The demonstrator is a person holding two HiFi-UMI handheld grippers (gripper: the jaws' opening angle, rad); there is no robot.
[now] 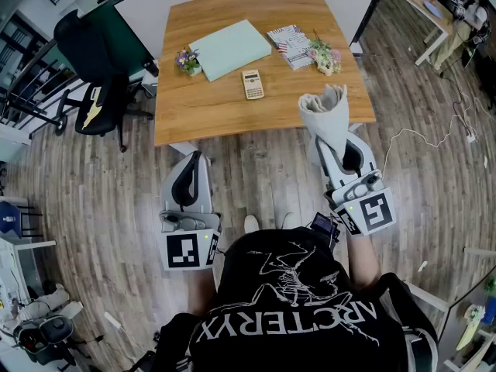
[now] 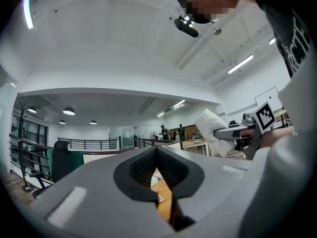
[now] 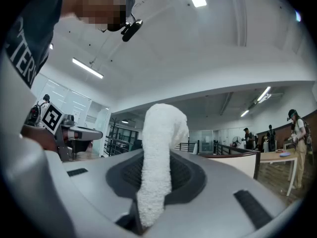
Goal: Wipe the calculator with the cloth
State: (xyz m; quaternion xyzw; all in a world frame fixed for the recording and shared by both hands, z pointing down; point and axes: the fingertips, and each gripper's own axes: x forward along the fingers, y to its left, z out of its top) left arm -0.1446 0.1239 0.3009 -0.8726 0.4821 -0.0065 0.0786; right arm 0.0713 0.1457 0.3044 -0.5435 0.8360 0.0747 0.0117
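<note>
The right gripper (image 3: 157,182) fills the lower part of the frame, its jaws closed on a white terry cloth (image 3: 159,148). The cloth rises from between the dark pads at lower centre and curls over at its top. At the left edge the left gripper (image 3: 95,133) juts in level, beside its marker cube (image 3: 51,117). At far right, people (image 3: 297,128) stand by a wooden table (image 3: 280,156). A light strip (image 3: 87,68) crosses the white ceiling at upper left.

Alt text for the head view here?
The right hand-held gripper holds a white cloth upright at the near edge of a wooden table, where a calculator lies untouched. The left hand-held gripper, shut and empty, hangs over the wood floor.
</note>
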